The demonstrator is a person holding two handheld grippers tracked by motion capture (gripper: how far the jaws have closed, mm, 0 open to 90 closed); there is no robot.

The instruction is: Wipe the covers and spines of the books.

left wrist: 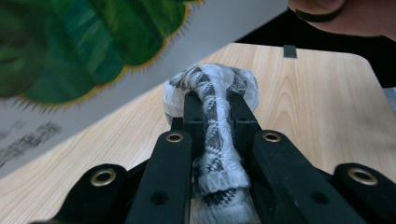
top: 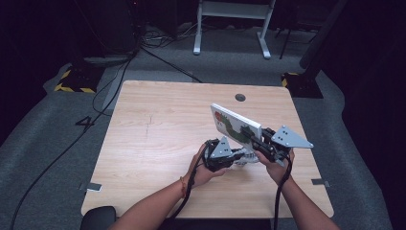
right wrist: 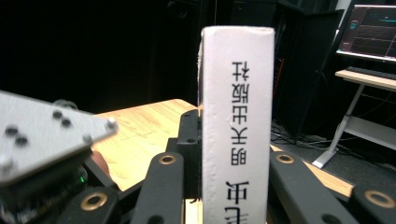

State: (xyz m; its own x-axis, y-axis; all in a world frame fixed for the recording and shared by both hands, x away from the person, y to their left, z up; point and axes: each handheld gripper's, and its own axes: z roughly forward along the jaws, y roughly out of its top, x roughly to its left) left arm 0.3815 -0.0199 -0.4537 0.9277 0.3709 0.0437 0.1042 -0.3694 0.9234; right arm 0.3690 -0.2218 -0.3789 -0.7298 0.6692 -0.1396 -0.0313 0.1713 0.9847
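A white book with a green caterpillar on its cover is held tilted above the wooden table. My right gripper is shut on its lower edge. In the right gripper view the jaws of the right gripper clamp the white spine of the book, which bears printed characters. My left gripper sits just below the book, shut on a bunched white cloth with a black pattern. In the left gripper view the cloth bulges past the tips of the left gripper, close under the book cover.
A round cable hole lies near the table's far edge. White desk legs and floor cables stand beyond the table. A lit monitor is at the right gripper view's upper right. The table's left half is bare wood.
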